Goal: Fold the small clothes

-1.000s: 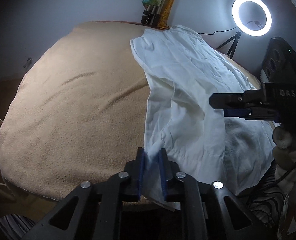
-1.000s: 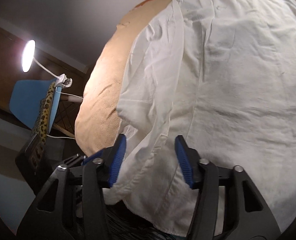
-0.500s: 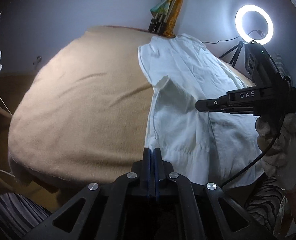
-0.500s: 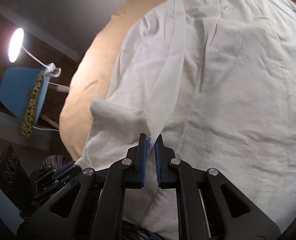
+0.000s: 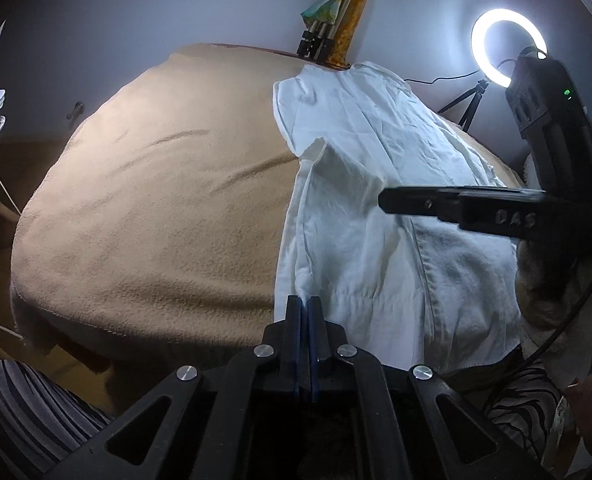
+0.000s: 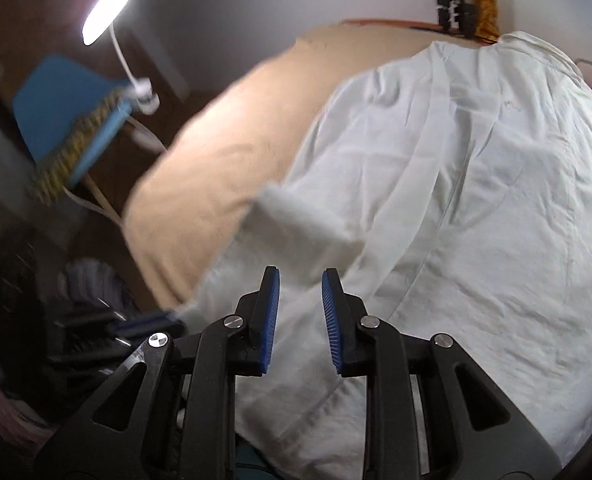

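Observation:
A white shirt (image 5: pixel 375 200) lies on a tan blanket (image 5: pixel 156 208), its left side folded over toward the middle. My left gripper (image 5: pixel 305 304) is shut on the shirt's near left hem corner at the bed's front edge. My right gripper (image 6: pixel 299 280) is open and empty, hovering above the shirt (image 6: pixel 455 200) near the folded sleeve (image 6: pixel 307 228). It shows side-on in the left wrist view (image 5: pixel 387 202), over the middle of the shirt.
A ring light (image 5: pixel 505 46) on a tripod stands at the back right. A desk lamp (image 6: pixel 108 8) is clipped to a blue chair (image 6: pixel 64 104) on the left. Tripod legs and a cloth (image 5: pixel 327 20) lean on the back wall.
My right gripper closed half a second ago and has now opened and lifted away from the shirt. My left gripper closed on the hem corner and stays shut.

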Available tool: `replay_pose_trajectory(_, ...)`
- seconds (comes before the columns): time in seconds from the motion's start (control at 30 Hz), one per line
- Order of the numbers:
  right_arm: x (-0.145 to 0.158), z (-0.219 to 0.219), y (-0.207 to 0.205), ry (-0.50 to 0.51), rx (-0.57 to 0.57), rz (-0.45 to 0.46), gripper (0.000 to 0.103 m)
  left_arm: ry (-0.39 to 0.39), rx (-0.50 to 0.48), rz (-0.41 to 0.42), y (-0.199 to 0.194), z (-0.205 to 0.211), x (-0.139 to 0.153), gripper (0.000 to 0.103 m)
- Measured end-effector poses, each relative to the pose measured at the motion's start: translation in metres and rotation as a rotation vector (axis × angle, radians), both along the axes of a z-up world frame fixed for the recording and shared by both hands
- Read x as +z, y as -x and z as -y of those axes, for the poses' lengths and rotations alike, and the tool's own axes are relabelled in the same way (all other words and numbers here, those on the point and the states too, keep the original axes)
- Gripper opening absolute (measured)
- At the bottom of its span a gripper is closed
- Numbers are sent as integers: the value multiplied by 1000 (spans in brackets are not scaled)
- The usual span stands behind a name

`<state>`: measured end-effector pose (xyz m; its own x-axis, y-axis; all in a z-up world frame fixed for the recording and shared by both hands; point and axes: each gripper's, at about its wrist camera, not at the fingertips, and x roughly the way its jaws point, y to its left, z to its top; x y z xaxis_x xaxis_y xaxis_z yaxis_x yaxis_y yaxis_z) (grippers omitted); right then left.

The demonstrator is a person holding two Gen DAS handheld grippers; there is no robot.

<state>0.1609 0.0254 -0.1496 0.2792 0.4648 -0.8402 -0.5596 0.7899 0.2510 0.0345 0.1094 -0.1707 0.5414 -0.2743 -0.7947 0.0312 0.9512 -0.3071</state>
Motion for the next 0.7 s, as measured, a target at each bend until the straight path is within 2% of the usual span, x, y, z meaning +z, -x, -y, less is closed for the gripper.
replay_pose_trajectory(0.07, -14, 6, -4, 120, -36, 10, 24, 13, 6, -1, 3, -2, 1, 3)
replay_pose_trajectory(0.13, -17, 25, -11, 64, -63, -54, 24, 12, 15, 4, 7, -1, 4, 6)
replay_pose_trajectory(0.23, -3, 42, -19, -21, -79, -103, 28, -17, 43, 26, 11, 2, 6, 52)
replay_pose_trajectory(0.27, 6, 45, -21, -42, -80, -94, 35, -25, 49, 35, 10, 3, 5, 55)
replay_pose_trajectory(0.3, 15, 46, -23, -67, -81, -84, 44, -27, 54, 25, 9, 4, 1, 56)
replay_pose_trajectory(0.37, 37, 41, -33, -113, -70, -57, 51, 3, 63, -4, 4, 2, -8, 56)
replay_pose_trajectory(0.53, 69, 2, -71, -99, -56, 1, 52, 40, 76, 5, 4, 0, -13, 51)
replay_pose_trajectory(0.63, 66, -28, -100, -60, -64, -20, 54, 62, 80, 4, 4, -5, -14, 36)
replay_pose_trajectory(0.7, 57, -46, -116, -41, -74, -42, 54, 92, 82, 2, 3, -9, -16, 33)
